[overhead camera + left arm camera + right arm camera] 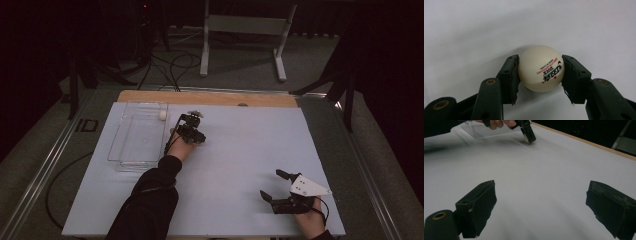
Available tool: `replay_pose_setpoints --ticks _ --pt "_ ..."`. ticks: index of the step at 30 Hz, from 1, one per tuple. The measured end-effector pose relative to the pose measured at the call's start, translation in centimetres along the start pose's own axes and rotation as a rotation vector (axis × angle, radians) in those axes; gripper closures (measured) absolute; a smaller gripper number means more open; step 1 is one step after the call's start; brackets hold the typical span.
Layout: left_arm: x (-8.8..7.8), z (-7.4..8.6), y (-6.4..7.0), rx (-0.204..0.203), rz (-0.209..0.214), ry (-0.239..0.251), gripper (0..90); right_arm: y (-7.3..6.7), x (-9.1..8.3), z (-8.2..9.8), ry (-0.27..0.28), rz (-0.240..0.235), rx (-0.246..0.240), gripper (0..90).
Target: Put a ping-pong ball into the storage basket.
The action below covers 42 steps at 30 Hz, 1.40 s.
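Pinching a white ping-pong ball (541,68) between both pads of the left gripper (540,72), jaws snug on either side, red and black print facing up. Sitting on the pale table sheet (240,150), just right of the clear plastic tray (136,150), with a second white ball (162,115) resting in the tray's far corner. Right gripper (280,187) parked near the front edge, jaws spread wide, nothing between them.

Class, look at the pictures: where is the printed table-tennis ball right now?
The printed ball sits clamped between the left gripper pads on the white table, just right of the clear tray.
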<state>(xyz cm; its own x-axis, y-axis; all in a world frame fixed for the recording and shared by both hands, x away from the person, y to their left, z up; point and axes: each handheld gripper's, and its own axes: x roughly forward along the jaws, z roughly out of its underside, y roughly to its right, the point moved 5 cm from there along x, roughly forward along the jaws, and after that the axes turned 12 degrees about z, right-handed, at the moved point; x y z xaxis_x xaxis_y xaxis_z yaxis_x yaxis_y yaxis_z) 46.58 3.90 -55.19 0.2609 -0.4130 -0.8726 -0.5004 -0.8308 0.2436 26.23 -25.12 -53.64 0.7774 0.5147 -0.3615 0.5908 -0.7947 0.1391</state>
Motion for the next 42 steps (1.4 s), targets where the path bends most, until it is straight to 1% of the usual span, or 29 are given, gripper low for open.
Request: replay_pose_setpoints --ticks 1,2,3,5,6,7,9,10,12,14,15,16,18,25,27,30,31,32,33,35,36,37,42 --pt "0.0 0.0 0.0 0.000 0.000 0.000 51.8 0.0 0.0 0.0 0.000 0.000 0.000 9.2" --pt "-0.1 0.0 0.3 0.021 0.004 -0.010 51.8 0.0 0.0 0.0 0.000 -0.001 0.000 9.2" --pt "-0.3 0.0 0.5 0.032 0.006 -0.014 51.9 0.0 0.0 0.0 0.000 0.002 -0.002 9.2" --pt "-0.5 0.0 0.8 0.050 0.021 -0.019 52.0 0.0 0.0 -0.1 0.002 0.004 -0.003 9.2" --pt "-0.6 -0.1 0.9 0.053 0.030 -0.019 52.0 0.0 0.0 -0.1 0.003 0.005 -0.001 9.2" --pt "-0.7 -0.1 1.1 0.068 0.034 -0.024 52.0 0.0 0.0 0.0 0.002 0.004 0.001 9.2" --pt "-1.0 0.0 1.5 0.098 0.055 -0.034 52.1 0.0 0.0 0.0 0.001 0.004 -0.001 9.2" --pt "-1.0 0.0 1.6 0.111 0.057 -0.039 52.1 0.0 0.0 0.0 0.001 0.004 -0.001 9.2" --pt "-1.3 0.0 1.9 0.125 0.069 -0.043 52.1 0.0 0.0 -0.1 0.001 0.005 -0.002 9.2" --pt "-1.5 0.0 2.0 0.143 0.069 -0.052 52.1 0.0 0.0 -0.1 0.001 0.006 -0.002 9.2" --pt "-1.6 0.1 2.1 0.148 0.078 -0.052 52.1 0.0 0.0 -0.1 0.001 0.007 -0.003 9.2" --pt "-1.7 0.1 2.2 0.162 0.085 -0.065 52.2 0.0 0.0 -0.1 0.002 0.006 -0.001 9.2" --pt "-1.9 0.3 2.4 0.180 0.086 -0.076 52.2 0.0 0.0 -0.1 0.001 0.007 -0.002 9.2" --pt "-2.7 0.6 3.1 0.229 0.109 -0.102 52.2 0.0 0.0 -0.1 0.001 0.004 -0.003 9.2" --pt "-3.1 0.6 3.3 0.247 0.119 -0.108 52.2 -0.1 0.0 0.0 -0.003 0.003 0.000 9.2" --pt "-3.6 0.8 3.8 0.286 0.127 -0.122 52.2 -0.1 0.1 0.0 -0.005 0.002 0.000 9.2" --pt "-3.6 0.8 3.8 0.286 0.127 -0.122 52.2 -0.1 0.1 0.0 -0.005 0.002 0.000 9.2" --pt "-4.1 0.9 4.0 0.300 0.126 -0.126 52.2 -0.1 0.1 0.0 -0.005 0.002 0.001 9.2" --pt "-4.3 0.9 4.2 0.305 0.135 -0.124 52.2 -0.1 0.1 -0.1 -0.004 0.003 0.002 9.2" --pt "-4.7 1.0 4.4 0.325 0.139 -0.135 52.1 -0.1 0.1 -0.1 -0.004 0.003 0.003 9.2" --pt "-4.9 1.1 4.5 0.325 0.142 -0.135 52.2 -0.1 0.1 -0.1 -0.005 0.003 0.003 9.2" --pt "-5.1 1.1 4.6 0.336 0.144 -0.141 52.2 -0.1 0.1 0.0 -0.005 0.003 0.003 9.2" --pt "-6.0 1.5 4.8 0.358 0.153 -0.155 52.2 -0.1 0.1 -0.1 -0.004 0.002 0.003 9.2"
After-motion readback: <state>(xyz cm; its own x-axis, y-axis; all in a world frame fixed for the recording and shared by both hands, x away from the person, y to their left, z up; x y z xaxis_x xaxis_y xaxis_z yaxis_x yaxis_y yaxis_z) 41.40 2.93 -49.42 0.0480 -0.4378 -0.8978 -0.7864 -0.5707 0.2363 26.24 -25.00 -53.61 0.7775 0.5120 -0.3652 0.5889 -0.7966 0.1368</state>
